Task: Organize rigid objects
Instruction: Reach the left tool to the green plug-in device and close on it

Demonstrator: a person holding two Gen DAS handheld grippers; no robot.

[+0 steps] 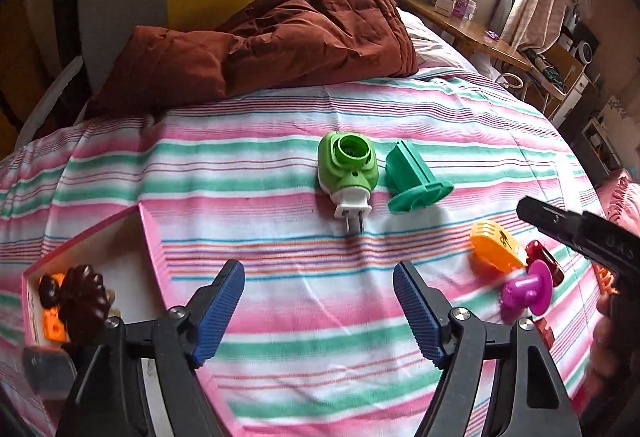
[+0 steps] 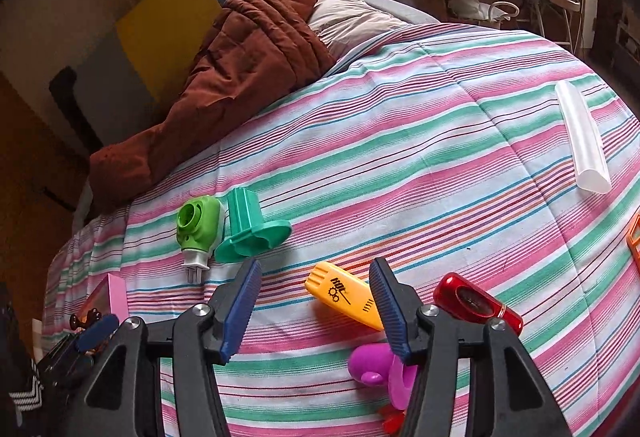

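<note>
The left gripper (image 1: 319, 311) stands wide and empty above the striped bedspread (image 1: 256, 173); the green plug-in (image 1: 347, 173) and the teal stand (image 1: 414, 179) lie ahead of it, the pink box (image 1: 150, 237) just to its left. The right gripper (image 2: 316, 311), half open, holds nothing; the orange case (image 2: 344, 295) lies ahead between its fingers, untouched. Best to straddle the case across its narrow sides, settle lower, then close squarely.
</note>
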